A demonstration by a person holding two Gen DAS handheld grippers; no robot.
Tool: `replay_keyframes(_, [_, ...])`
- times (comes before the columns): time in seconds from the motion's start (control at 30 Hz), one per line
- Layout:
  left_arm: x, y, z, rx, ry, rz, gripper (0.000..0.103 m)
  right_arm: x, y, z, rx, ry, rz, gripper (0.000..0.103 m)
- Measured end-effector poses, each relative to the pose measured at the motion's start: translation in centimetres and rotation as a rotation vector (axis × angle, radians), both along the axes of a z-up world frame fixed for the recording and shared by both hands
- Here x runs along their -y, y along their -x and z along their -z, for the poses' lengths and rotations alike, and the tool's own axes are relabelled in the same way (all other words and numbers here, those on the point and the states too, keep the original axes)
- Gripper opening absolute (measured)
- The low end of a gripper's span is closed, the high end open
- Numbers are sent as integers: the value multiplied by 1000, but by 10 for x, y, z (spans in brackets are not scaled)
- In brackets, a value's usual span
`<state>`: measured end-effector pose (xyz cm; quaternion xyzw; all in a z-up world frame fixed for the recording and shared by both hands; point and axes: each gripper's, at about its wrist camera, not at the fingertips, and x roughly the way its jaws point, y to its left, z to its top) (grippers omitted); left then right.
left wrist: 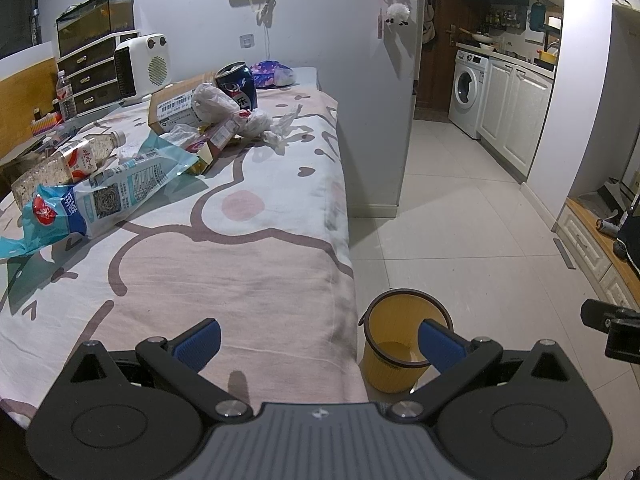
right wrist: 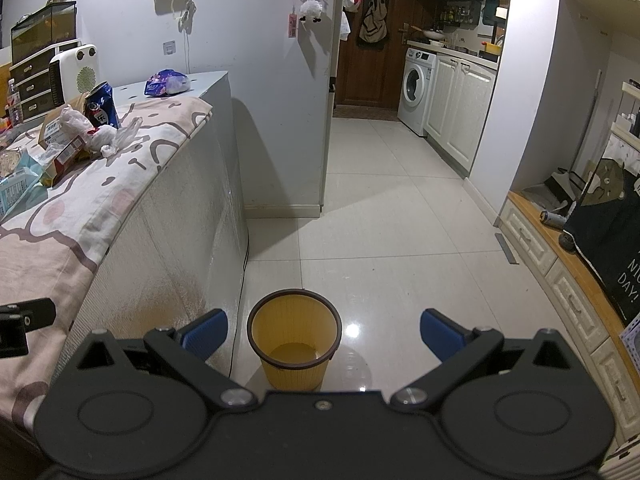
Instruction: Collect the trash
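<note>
Trash lies on a cloth-covered table (left wrist: 240,264): a blue can (left wrist: 237,85), crumpled white bags (left wrist: 224,110), a cardboard box (left wrist: 176,106), a plastic bottle (left wrist: 76,156) and a blue-and-white wrapper (left wrist: 104,192). A yellow bin (left wrist: 400,344) stands on the floor beside the table; it also shows in the right wrist view (right wrist: 295,338), and looks empty. My left gripper (left wrist: 318,342) is open and empty over the table's near edge. My right gripper (right wrist: 322,332) is open and empty above the bin. The can (right wrist: 102,106) and bags (right wrist: 100,132) lie far left of it.
A white heater (left wrist: 142,66), drawers and a fish tank (left wrist: 96,20) stand at the table's back. A purple packet (left wrist: 272,74) lies on a grey cabinet. A wall corner (left wrist: 400,120) and tiled floor (right wrist: 400,220) lead to a washing machine (right wrist: 416,84). A bench runs along the right.
</note>
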<state>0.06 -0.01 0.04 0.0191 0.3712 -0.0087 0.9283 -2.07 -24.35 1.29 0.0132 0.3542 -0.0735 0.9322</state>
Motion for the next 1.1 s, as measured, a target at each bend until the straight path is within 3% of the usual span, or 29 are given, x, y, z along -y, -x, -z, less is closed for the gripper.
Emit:
replay_keyframes(0.73, [5,4,-8,19,-3,-1,103,3,0,0,5,2,13,103])
replay_keyframes(1.1, [-26,3,-21,119,6,-54,103,6,7,-11,119,-29,2,103])
